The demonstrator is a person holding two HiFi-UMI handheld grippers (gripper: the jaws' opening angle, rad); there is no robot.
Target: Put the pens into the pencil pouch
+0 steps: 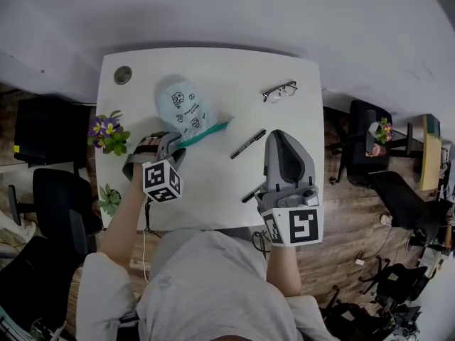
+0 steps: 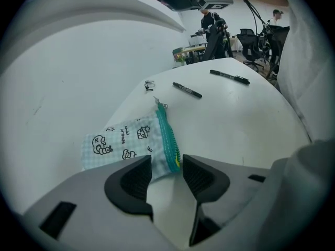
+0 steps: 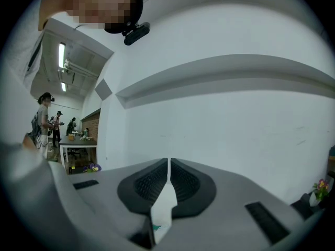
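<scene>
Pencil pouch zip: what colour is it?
The zip is teal green; clearest in the left gripper view.

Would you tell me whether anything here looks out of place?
Nothing looks spilled or damaged. One pen and a second pen lie loose at different angles outside the pouch; glasses sit near the far edge.

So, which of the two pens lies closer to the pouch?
The mid-table pen, just right of the pouch; the other pen lies near the table's front edge, beside the right gripper.
</scene>
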